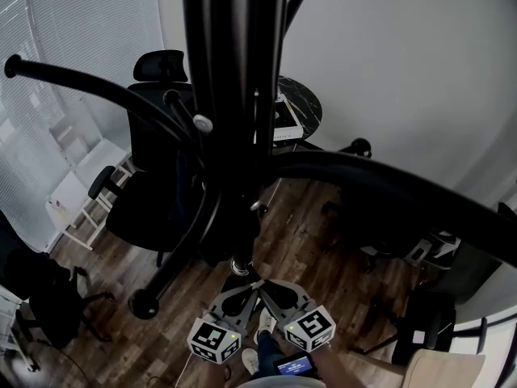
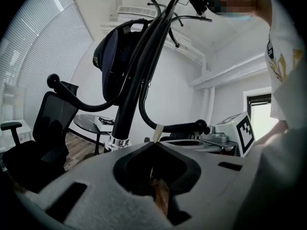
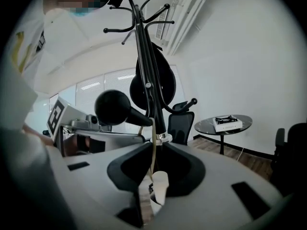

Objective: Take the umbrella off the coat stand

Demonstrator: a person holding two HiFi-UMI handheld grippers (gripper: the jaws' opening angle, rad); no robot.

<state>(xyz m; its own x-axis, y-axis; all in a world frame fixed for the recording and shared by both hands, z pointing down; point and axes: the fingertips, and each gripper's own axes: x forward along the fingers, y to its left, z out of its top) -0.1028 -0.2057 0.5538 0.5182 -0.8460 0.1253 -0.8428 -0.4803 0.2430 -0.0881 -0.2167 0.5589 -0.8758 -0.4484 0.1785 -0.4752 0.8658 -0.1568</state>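
The black coat stand [image 1: 234,95] fills the middle of the head view, its curved arms [image 1: 388,184] spreading out. A dark folded bundle, apparently the umbrella [image 2: 112,56], hangs high against the pole [image 3: 153,85]. A thin cream cord [image 3: 152,128] drops from it and ends in a white cap [image 3: 160,186]. Low by the pole's chrome ring [image 1: 240,265], my left gripper [image 1: 249,284] and right gripper [image 1: 265,285] meet tip to tip. The right gripper [image 3: 153,145] is shut with the cord passing through its tips. A cream end [image 2: 157,132] sticks out of the shut left gripper [image 2: 154,145].
A black office chair [image 1: 149,192] stands just left of the stand, with a white shelf unit [image 1: 77,184] beyond it. A round dark table [image 1: 295,107] holding a white box sits behind. More dark chairs [image 1: 404,241] crowd the right side on the wooden floor.
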